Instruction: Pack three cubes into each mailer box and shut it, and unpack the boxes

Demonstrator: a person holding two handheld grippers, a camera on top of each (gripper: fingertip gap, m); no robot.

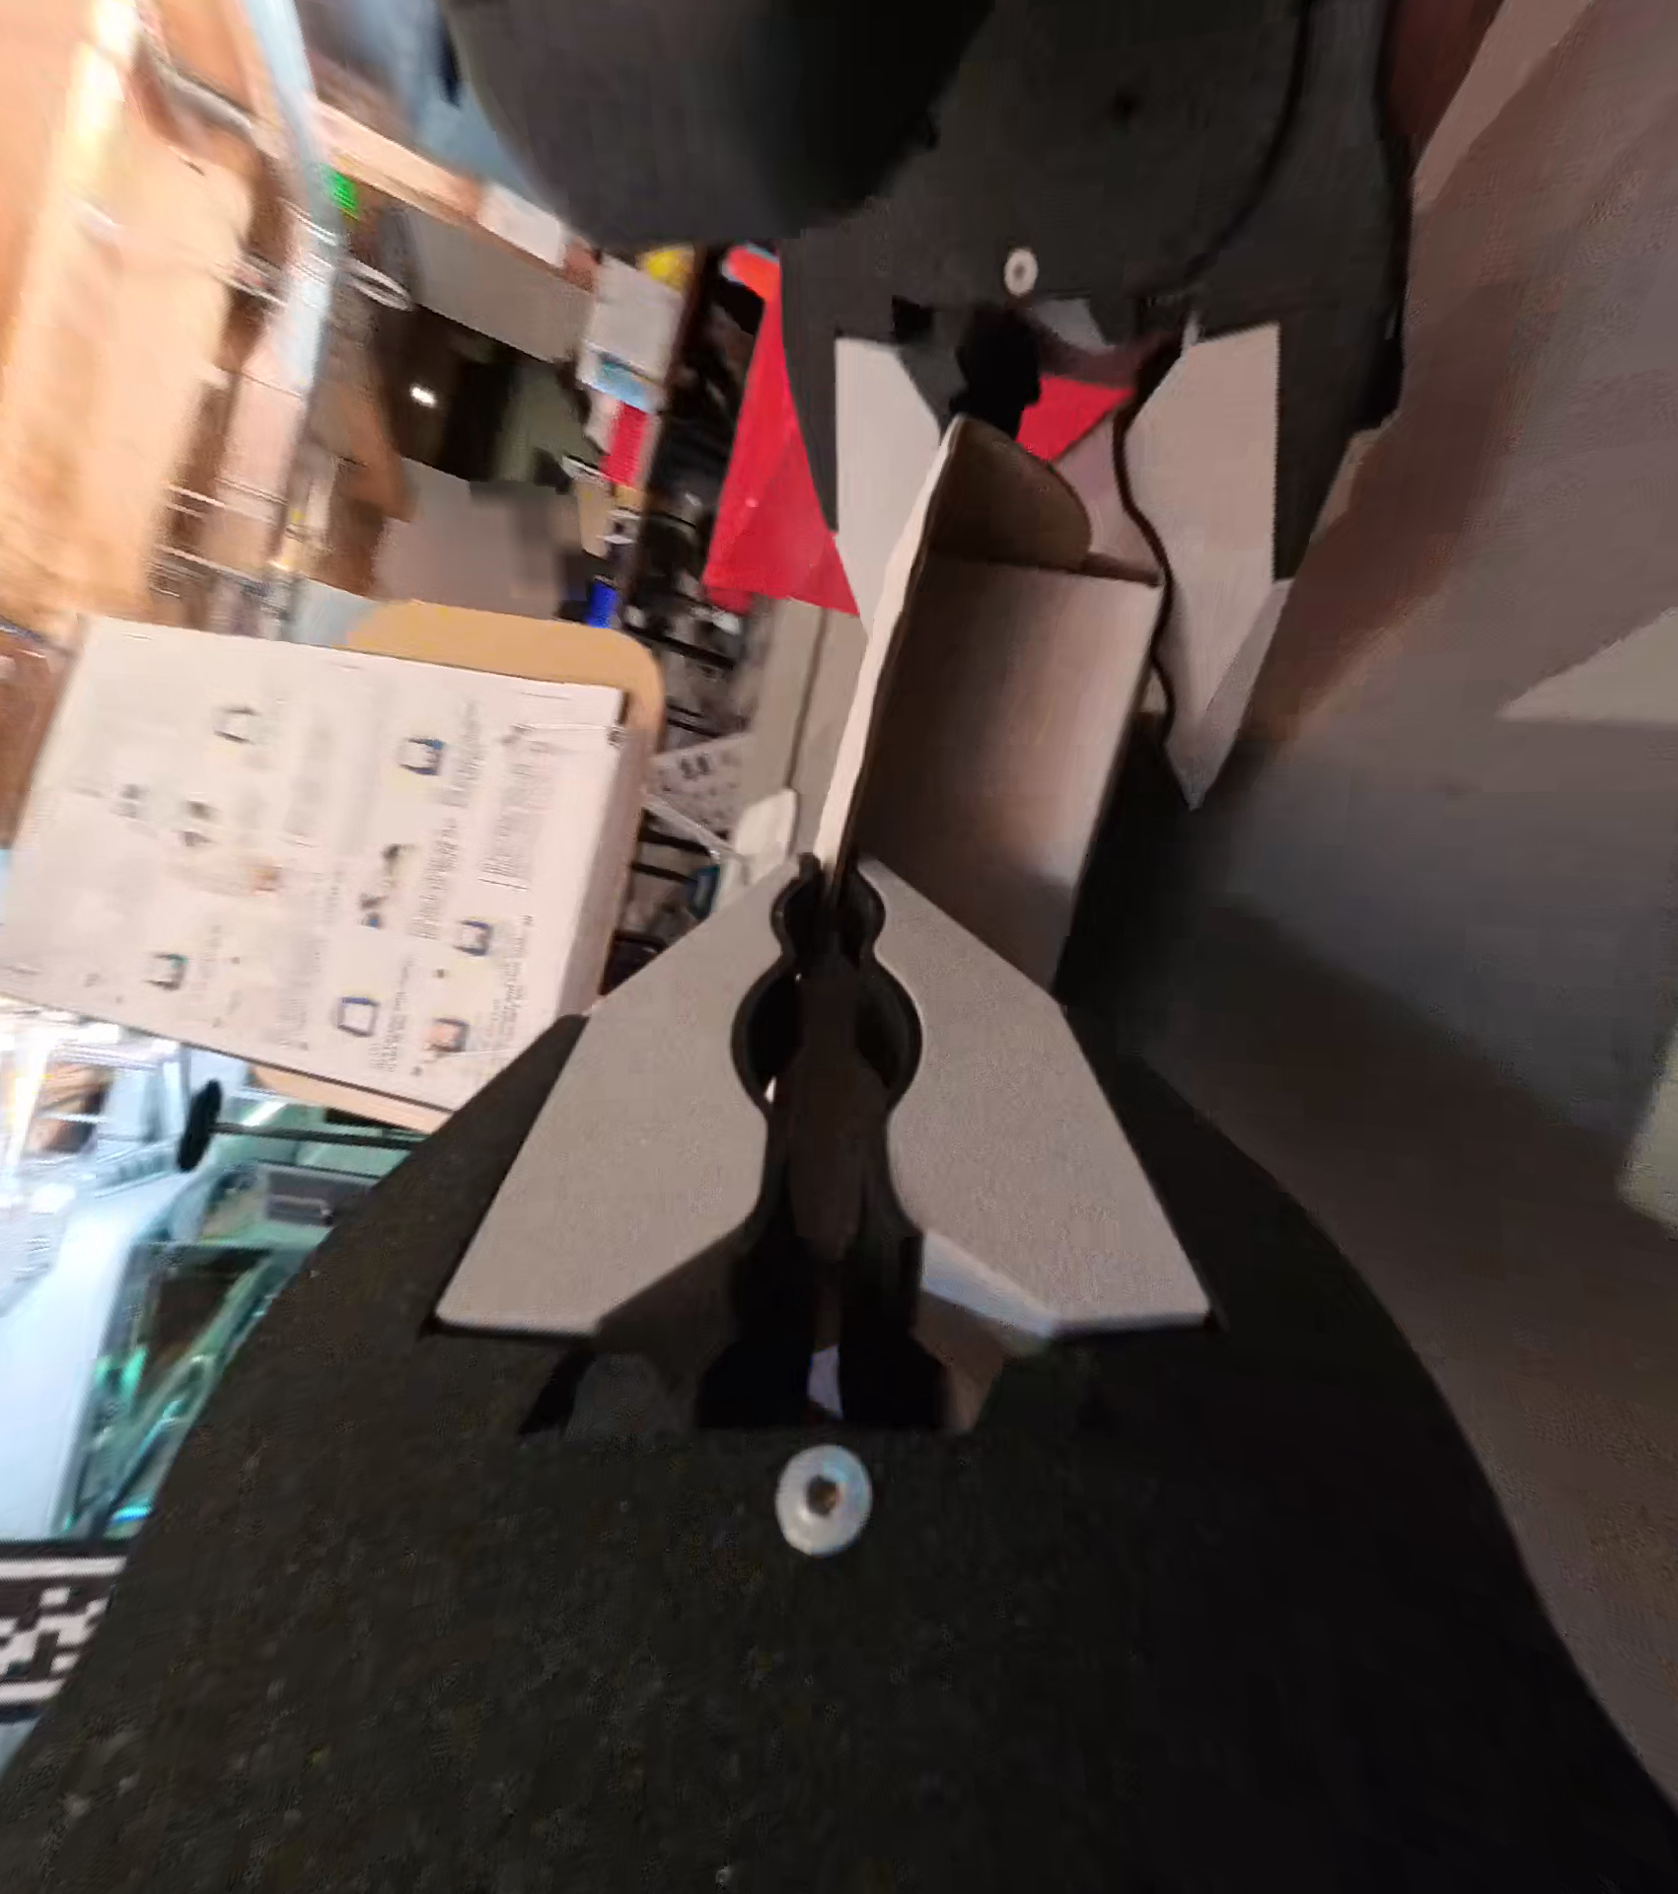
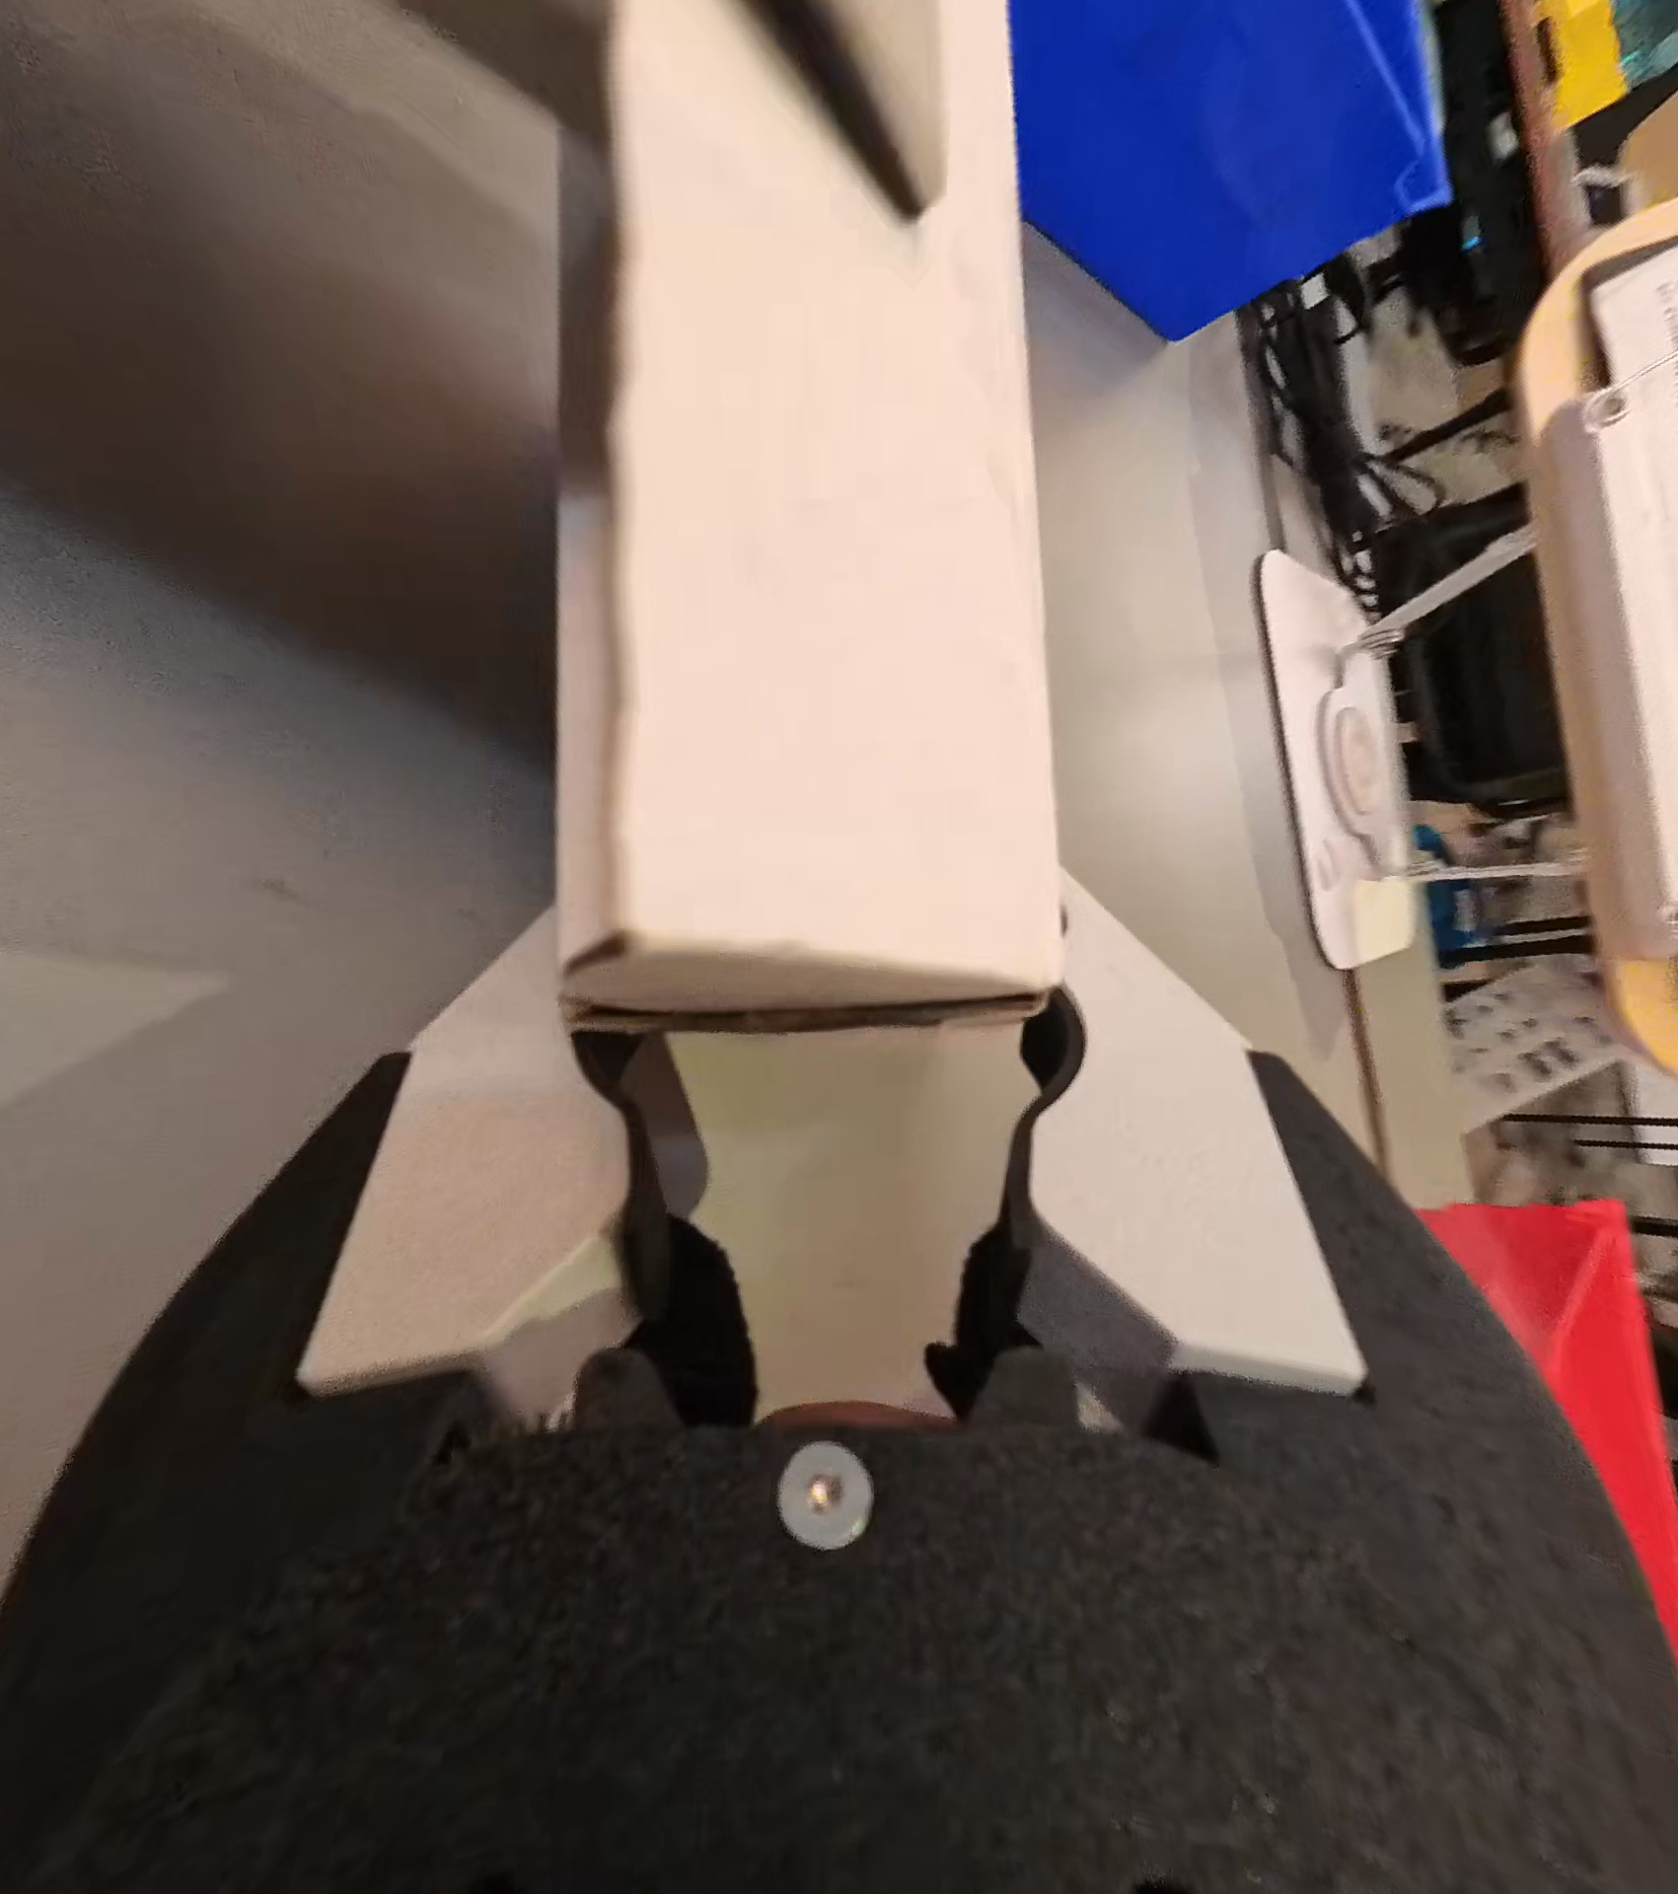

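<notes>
Left tool pinches a thin flap of the white mailer box; right tool, jaws spread, clamps the box's end across its width.

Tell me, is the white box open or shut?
Open: the left claw pinches its lifted flap, showing the brown inside of the box.

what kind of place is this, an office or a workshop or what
Probably a workshop or lab storeroom: blue and red storage bins, a tangle of black cables, and a clipboard of instruction sheets propped up, all crowded around the work table.
</notes>
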